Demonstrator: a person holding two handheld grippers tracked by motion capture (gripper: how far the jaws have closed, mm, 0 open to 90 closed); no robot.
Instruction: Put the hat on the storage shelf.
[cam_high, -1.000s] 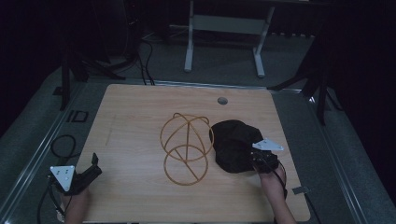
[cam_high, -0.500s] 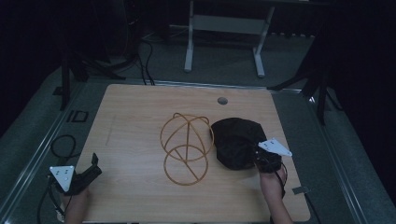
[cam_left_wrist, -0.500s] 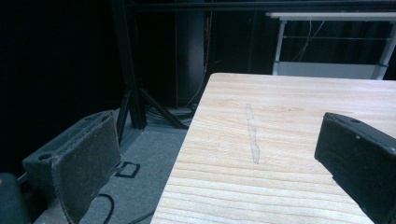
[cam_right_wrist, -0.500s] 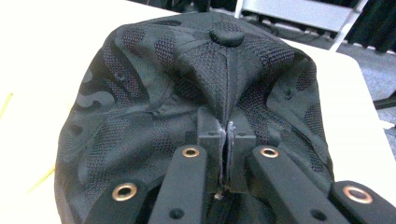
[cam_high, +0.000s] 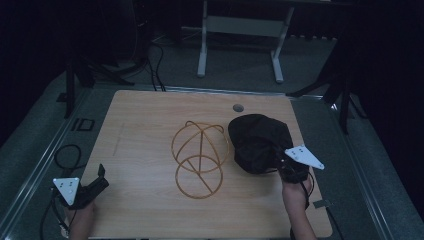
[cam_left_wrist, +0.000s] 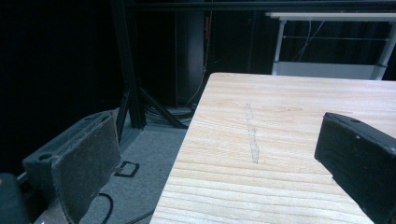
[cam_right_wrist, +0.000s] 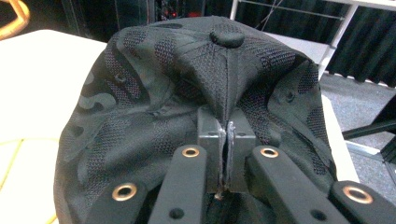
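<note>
While my right gripper (cam_right_wrist: 227, 140) pinches the black cap's (cam_high: 257, 140) fabric (jaws closed tight), my left gripper (cam_high: 95, 185) idles wide open, empty, at the tabletop (cam_high: 145, 130) corner; wire frame (cam_high: 199, 159) between.

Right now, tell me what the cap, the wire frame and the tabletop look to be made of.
Cap: black woven fabric, matte, with mesh-textured panels, stitched seams and a top button. Wire frame: thin looped rods, golden-orange and smooth, likely coated metal wire, though that is uncertain. Tabletop: pale wood or wood-look laminate, with visible grain lines.

Cap (cam_right_wrist: 201, 107) fabric pinched inside right tool (cam_right_wrist: 227, 135).
</note>
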